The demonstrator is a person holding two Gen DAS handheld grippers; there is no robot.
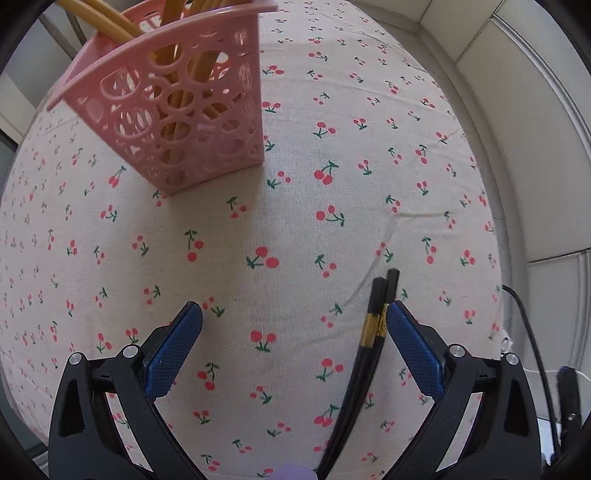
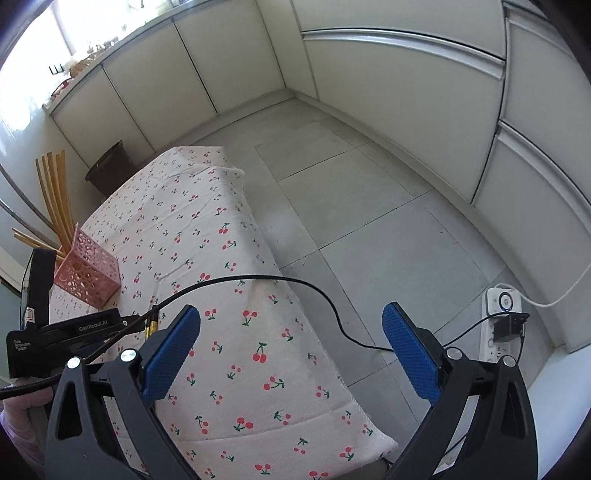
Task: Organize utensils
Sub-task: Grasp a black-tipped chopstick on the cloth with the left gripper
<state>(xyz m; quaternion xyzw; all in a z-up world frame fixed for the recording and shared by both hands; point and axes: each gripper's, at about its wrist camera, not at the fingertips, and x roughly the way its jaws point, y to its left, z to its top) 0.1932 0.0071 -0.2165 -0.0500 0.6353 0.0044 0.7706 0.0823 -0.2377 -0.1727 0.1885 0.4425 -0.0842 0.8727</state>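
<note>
A pink perforated basket stands on the cherry-print tablecloth at the far left and holds several yellow wooden chopsticks. My left gripper is open above the cloth. A pair of black chopsticks with gold bands lies between its jaws, against the inside of the right finger; the left finger is well apart from them. My right gripper is open and empty, held above the table's near right edge. The right wrist view also shows the basket and the left gripper's body.
A black cable crosses the table's right edge down to a white power strip on the tiled floor. White cabinets line the walls. A dark bin stands beyond the table's far end.
</note>
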